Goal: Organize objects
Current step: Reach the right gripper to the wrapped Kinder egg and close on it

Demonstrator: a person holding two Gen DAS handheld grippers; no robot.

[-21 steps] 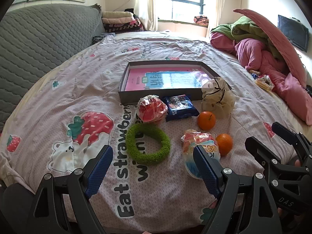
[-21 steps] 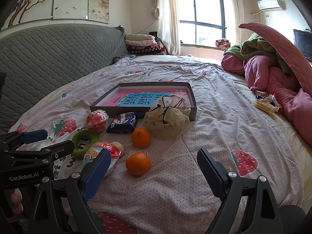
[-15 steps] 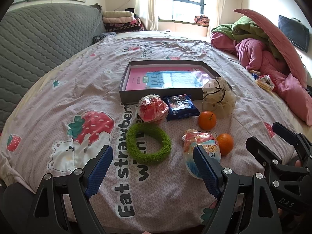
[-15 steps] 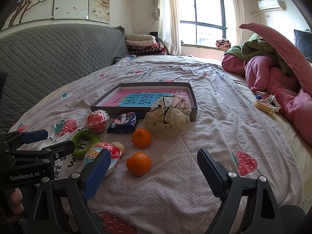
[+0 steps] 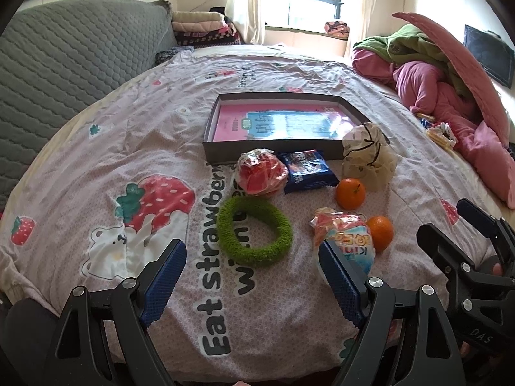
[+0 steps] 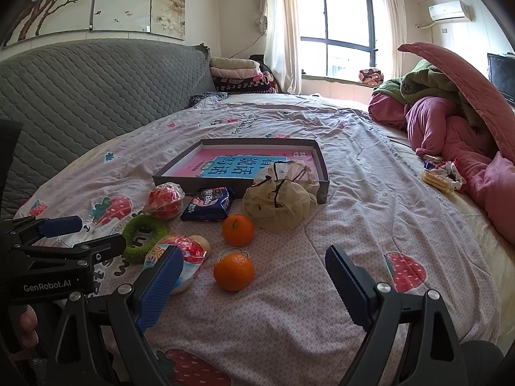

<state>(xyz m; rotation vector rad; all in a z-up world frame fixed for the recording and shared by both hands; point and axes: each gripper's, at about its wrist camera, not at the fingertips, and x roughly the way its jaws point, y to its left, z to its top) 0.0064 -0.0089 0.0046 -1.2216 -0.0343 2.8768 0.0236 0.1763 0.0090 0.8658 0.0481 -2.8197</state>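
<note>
On the bed lies a shallow grey box (image 5: 212, 148) (image 6: 323, 173) with a pink and blue sheet inside. In front of it sit a red wrapped ball (image 5: 260, 177) (image 6: 164, 201), a blue snack pack (image 5: 305, 170) (image 6: 207, 204), a beige mesh pouch (image 5: 368, 157) (image 6: 280, 204), two oranges (image 5: 351, 193) (image 5: 381, 233) (image 6: 238, 230) (image 6: 234, 271), a green fuzzy ring (image 5: 254, 231) (image 6: 145, 236) and a colourful snack bag (image 5: 346, 244) (image 6: 182, 257). My left gripper (image 5: 254, 273) stands open just short of the ring. My right gripper (image 6: 254, 276) is open around the near orange's spot, above the sheet.
A grey quilted headboard (image 6: 96, 93) runs along the left. Pink and green bedding (image 6: 450, 119) is heaped at the right, with snack wrappers (image 6: 442, 175) beside it. Folded blankets (image 6: 238, 74) sit by the window. A hand (image 6: 27, 325) holds the left gripper.
</note>
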